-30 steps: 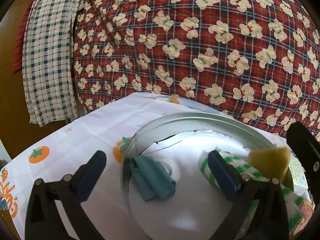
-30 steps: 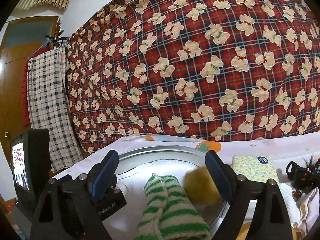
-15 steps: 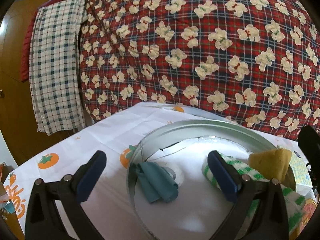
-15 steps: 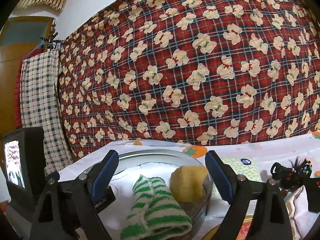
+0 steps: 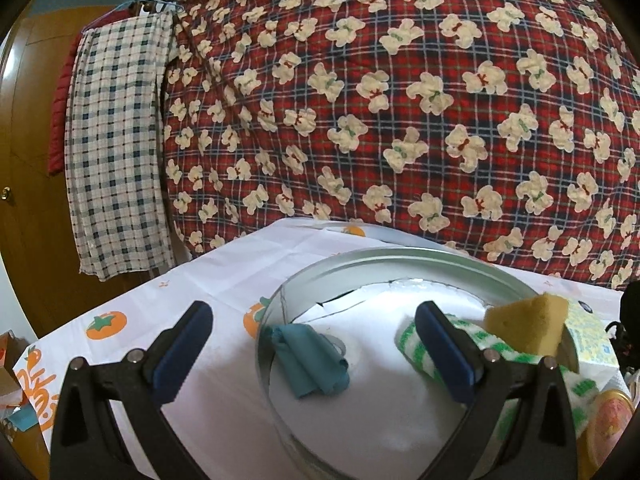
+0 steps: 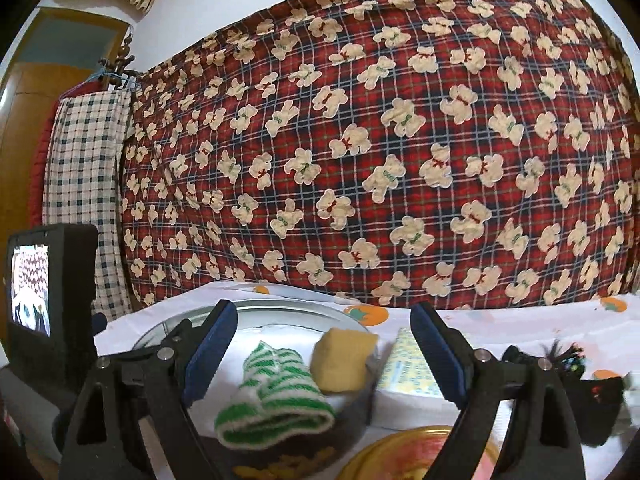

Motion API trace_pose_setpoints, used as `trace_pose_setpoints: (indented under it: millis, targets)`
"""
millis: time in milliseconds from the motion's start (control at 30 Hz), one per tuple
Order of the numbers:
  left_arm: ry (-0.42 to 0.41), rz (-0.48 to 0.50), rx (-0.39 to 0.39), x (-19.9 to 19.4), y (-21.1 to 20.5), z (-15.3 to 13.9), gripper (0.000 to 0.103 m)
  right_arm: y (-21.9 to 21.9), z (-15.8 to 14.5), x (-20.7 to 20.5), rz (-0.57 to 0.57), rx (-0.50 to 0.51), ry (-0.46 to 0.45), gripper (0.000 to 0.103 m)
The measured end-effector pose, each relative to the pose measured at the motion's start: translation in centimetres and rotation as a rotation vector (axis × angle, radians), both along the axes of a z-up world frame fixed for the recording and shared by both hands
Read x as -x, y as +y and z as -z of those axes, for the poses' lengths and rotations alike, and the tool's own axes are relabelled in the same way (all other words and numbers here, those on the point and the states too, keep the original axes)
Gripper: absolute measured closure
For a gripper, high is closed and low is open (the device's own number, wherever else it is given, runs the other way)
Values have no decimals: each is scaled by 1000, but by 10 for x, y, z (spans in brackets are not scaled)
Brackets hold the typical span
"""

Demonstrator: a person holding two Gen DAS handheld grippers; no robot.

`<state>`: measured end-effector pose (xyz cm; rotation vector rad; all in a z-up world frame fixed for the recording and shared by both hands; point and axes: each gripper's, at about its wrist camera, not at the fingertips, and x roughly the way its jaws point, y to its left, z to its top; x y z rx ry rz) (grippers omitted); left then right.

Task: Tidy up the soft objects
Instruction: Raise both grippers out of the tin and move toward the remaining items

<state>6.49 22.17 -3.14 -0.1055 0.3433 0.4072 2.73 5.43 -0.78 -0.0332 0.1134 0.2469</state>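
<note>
A round metal tin (image 5: pixel 400 256) with a white lining stands on the tomato-print tablecloth (image 5: pixel 224 272). Inside it lie a crumpled teal cloth (image 5: pixel 312 364) and a green-and-white striped cloth (image 5: pixel 516 356). A yellow sponge (image 5: pixel 528 328) rests tilted on the tin's right rim. My left gripper (image 5: pixel 312 344) is open above the tin's near-left rim, holding nothing. In the right wrist view the striped cloth (image 6: pixel 276 396) and sponge (image 6: pixel 344 360) lie ahead of my open right gripper (image 6: pixel 324 344), untouched by its pads.
A yellow-green tissue pack (image 6: pixel 404 368) lies right of the tin (image 6: pixel 280 306), with black hair ties (image 6: pixel 560 360) further right. A yellow-rimmed lid (image 6: pixel 420 456) is at the bottom. A red teddy-print quilt (image 6: pixel 380 160) hangs behind the table, beside a checked cloth (image 5: pixel 116 152).
The right gripper has drawn away to the right, so the sponge, blurred a second ago, now sits still on the rim. The left view has tilted up slightly.
</note>
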Motion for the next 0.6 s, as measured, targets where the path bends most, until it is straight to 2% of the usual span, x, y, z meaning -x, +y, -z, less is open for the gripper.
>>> trace_pose_setpoints:
  millis: [600]
  targets:
    - [3, 101, 3, 19, -42, -1, 1, -63, 0, 14, 80, 2, 16, 13]
